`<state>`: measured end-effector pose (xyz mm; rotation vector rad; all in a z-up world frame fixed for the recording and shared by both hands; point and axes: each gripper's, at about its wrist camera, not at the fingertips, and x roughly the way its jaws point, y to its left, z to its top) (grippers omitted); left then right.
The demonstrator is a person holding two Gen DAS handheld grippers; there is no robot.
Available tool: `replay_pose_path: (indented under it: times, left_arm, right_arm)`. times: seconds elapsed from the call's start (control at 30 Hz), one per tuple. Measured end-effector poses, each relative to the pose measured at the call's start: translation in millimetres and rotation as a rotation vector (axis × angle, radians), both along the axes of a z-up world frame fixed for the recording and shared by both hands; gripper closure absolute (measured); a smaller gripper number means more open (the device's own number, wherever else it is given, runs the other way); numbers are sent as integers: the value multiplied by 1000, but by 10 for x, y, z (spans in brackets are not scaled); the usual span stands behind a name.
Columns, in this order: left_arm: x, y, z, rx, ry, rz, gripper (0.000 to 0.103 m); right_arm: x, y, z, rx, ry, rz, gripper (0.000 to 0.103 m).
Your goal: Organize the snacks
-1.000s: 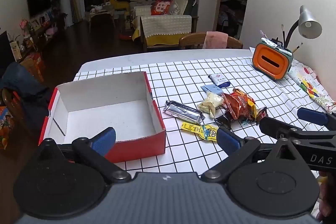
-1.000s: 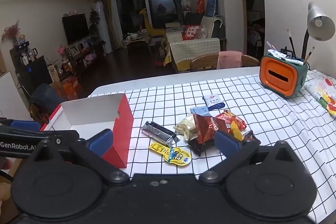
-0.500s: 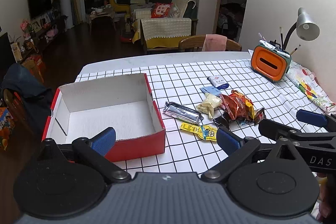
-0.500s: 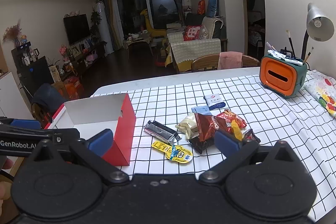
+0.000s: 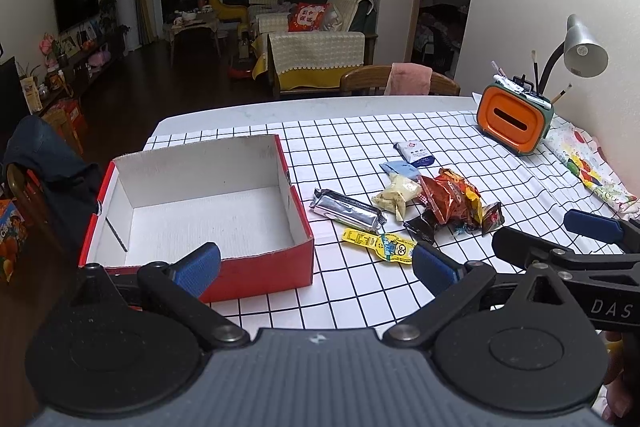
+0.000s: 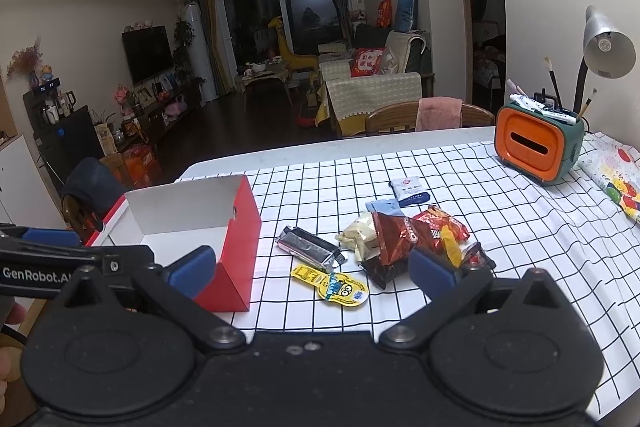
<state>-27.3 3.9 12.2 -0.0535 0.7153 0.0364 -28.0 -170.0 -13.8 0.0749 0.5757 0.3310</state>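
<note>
A red box (image 5: 256, 275) with a white, empty inside stands on the left of the checked tablecloth; the right wrist view shows its red side (image 6: 240, 247). Right of it lies a heap of snacks: a silver bar (image 5: 346, 213), a yellow Minion pouch (image 5: 380, 242), a pale wrapped sweet (image 5: 398, 195), orange-red chip bags (image 5: 452, 203), a light blue packet (image 5: 402, 169) and a white-and-blue packet (image 5: 414, 151). My left gripper (image 5: 316, 265) is open above the box's near right corner. My right gripper (image 6: 312, 269) is open over the Minion pouch (image 6: 330, 285) and silver bar (image 6: 308, 247). Neither holds anything.
An orange and green pen holder (image 5: 516, 121) with brushes and a grey desk lamp (image 5: 584, 51) stand at the far right. A colourful wrapped roll (image 5: 588, 171) lies along the right edge. A wooden chair with a pink towel (image 5: 410, 85) is behind the table.
Both grippers have drawn back and risen slightly, so the box and snacks sit a little farther off. Both stay open. Nothing on the table has moved.
</note>
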Motion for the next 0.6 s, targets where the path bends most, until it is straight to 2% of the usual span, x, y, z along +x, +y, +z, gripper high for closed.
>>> replay_pose_path:
  times: [0.6]
  left_arm:
    - [-60,-6,-22,-10,6,6,0]
  right_arm:
    - [-65,9,6,-1,-5,6,0]
